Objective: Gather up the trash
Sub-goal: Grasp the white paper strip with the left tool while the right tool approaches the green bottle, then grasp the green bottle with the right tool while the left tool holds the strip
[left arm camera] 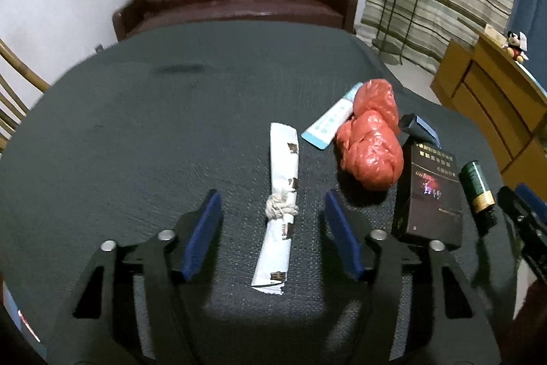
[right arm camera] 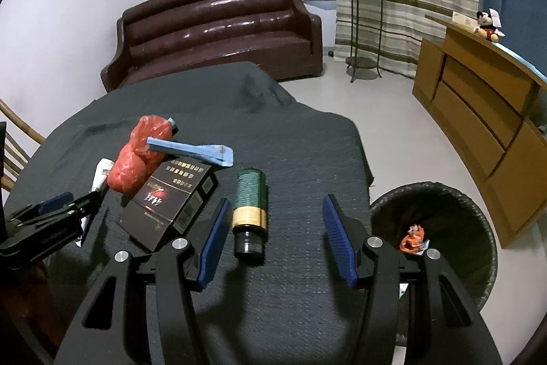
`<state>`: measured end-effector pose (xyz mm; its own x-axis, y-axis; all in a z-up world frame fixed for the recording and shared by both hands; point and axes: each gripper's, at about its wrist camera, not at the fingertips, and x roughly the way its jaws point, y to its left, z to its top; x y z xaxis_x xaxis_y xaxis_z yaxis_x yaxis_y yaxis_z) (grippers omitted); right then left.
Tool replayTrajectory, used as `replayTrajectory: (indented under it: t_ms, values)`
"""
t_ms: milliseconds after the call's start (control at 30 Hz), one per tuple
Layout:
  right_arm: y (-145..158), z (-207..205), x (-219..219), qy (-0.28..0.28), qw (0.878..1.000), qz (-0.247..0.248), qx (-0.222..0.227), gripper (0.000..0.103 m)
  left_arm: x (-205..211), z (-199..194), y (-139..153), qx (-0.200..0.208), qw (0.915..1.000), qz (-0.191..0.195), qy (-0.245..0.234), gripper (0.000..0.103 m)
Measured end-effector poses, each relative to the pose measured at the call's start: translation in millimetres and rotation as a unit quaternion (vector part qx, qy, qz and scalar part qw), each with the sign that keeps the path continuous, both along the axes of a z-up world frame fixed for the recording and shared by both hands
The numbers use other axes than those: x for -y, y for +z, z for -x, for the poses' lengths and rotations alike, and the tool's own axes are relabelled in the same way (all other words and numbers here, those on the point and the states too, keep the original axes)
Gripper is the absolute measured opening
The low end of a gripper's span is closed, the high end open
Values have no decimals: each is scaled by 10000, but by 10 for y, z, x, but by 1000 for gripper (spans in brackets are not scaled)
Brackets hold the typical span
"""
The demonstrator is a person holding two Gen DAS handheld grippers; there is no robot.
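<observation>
On the dark cloth-covered table (left arm camera: 136, 112) lie a white paper wrapper (left arm camera: 280, 194) tied with string, a red plastic bag (left arm camera: 371, 142), a light blue packet (left arm camera: 330, 122), a black box (left arm camera: 429, 190) and a green-and-gold bottle (left arm camera: 477, 187). My left gripper (left arm camera: 271, 214) is open with the wrapper between its jaws, apart from both. My right gripper (right arm camera: 275, 218) is open, the bottle (right arm camera: 249, 207) lying just inside its left finger (right arm camera: 215, 238). The red bag (right arm camera: 136, 156), box (right arm camera: 171, 197) and blue packet (right arm camera: 195, 151) lie to its left. The left gripper shows in the right wrist view (right arm camera: 51, 214).
A black-lined trash bin (right arm camera: 444, 204) with an orange wrapper (right arm camera: 412, 238) inside stands on the floor off the table's right edge. A brown sofa (right arm camera: 218, 23) is behind the table, a wooden cabinet (right arm camera: 478, 98) at right, a plant stand (right arm camera: 364, 23) at back.
</observation>
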<state>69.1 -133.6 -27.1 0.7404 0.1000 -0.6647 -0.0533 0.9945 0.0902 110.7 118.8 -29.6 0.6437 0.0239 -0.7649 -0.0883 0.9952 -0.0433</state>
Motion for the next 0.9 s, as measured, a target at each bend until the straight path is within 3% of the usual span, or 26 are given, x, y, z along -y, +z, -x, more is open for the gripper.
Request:
replayTrajectory:
  t_ms: [200, 267, 567, 800, 900]
  values:
    - [-33, -64, -93, 71, 9999, 48, -93, 55, -23, -67, -56, -164, 9996, 113, -190, 32]
    - [-33, -78, -114, 92, 9999, 53, -111, 55, -52, -51, -60, -134, 9996, 97, -217, 19]
    - [-59, -143, -203, 180, 9994, 153, -242, 54, -72, -42, -74, -35, 9994, 276, -199, 17]
    - [-126, -212, -252, 241, 9985, 238, -440, 42, -103, -15, -65, 29, 9994, 301, -165, 17]
    - [-153, -234, -273, 277, 9979, 270, -523, 30, -104, -6, -52, 36, 9994, 309, -133, 17]
